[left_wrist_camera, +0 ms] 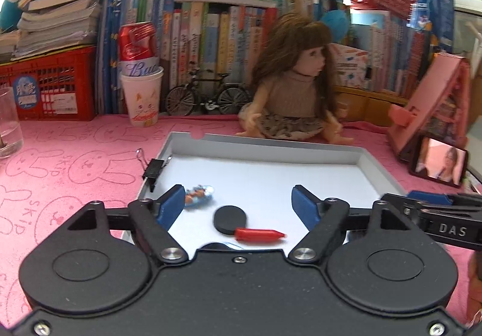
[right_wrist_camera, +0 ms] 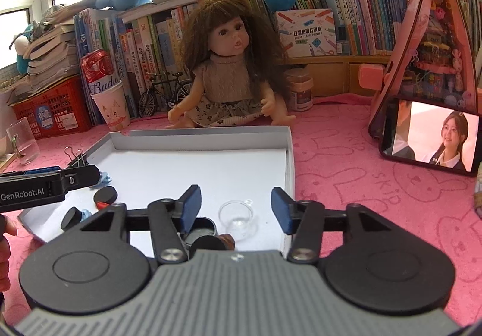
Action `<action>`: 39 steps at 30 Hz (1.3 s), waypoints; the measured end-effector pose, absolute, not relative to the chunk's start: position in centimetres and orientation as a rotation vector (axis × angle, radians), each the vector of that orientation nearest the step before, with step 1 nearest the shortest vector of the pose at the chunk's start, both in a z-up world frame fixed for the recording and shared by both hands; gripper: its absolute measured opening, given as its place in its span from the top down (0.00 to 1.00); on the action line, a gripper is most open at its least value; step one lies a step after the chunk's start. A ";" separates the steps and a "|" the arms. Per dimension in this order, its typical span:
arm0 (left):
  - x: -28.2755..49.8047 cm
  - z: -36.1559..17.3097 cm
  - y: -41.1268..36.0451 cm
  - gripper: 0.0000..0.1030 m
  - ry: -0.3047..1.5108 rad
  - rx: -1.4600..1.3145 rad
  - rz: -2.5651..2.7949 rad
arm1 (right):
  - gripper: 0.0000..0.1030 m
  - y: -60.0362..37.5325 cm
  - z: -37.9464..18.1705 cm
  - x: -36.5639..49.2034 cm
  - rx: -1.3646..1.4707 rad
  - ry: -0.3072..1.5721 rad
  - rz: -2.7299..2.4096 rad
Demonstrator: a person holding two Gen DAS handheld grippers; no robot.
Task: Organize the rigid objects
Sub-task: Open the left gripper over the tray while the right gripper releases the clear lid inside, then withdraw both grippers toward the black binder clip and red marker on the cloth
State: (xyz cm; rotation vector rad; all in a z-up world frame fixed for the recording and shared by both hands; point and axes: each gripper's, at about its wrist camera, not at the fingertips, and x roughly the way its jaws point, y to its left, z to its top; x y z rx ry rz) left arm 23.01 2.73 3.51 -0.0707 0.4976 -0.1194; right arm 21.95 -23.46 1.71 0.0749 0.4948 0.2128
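Note:
A shallow white tray (left_wrist_camera: 265, 144) (right_wrist_camera: 198, 137) lies on the pink cloth. In the left wrist view my left gripper (left_wrist_camera: 239, 205) hangs open over it, nothing between its blue pads. Below the gap lie a black disc (left_wrist_camera: 230, 219) and a red crayon-like piece (left_wrist_camera: 259, 234); a small blue-orange trinket (left_wrist_camera: 198, 194) sits by the left pad. In the right wrist view my right gripper (right_wrist_camera: 236, 211) is open above a small clear cup (right_wrist_camera: 239, 217), not touching it. A round tin (right_wrist_camera: 201, 230) and a brown stopper (right_wrist_camera: 226, 240) lie by its left finger. Two black discs (right_wrist_camera: 105, 195) (right_wrist_camera: 71, 218) lie further left.
A black binder clip (left_wrist_camera: 153, 168) (right_wrist_camera: 76, 158) grips the tray's left rim. A doll (left_wrist_camera: 296, 86) (right_wrist_camera: 229, 70) sits behind the tray. A paper cup holding a can (left_wrist_camera: 141, 95), a toy bicycle (left_wrist_camera: 208, 96), a phone (right_wrist_camera: 430, 135), a glass (left_wrist_camera: 9, 122) and books stand around.

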 end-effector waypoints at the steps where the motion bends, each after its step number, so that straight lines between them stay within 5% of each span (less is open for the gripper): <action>1: 22.5 3.8 2.6 0.24 0.498 -0.065 -0.130 | 0.30 -23.4 2.0 21.6 0.068 0.490 0.222; 10: 16.2 4.4 1.5 0.21 0.474 -0.022 -0.241 | 0.16 -23.8 3.1 16.5 -0.046 0.435 0.305; 39: 3.5 1.4 -2.8 0.21 0.574 0.148 -0.530 | 0.13 -27.4 0.2 5.3 -0.180 0.469 0.354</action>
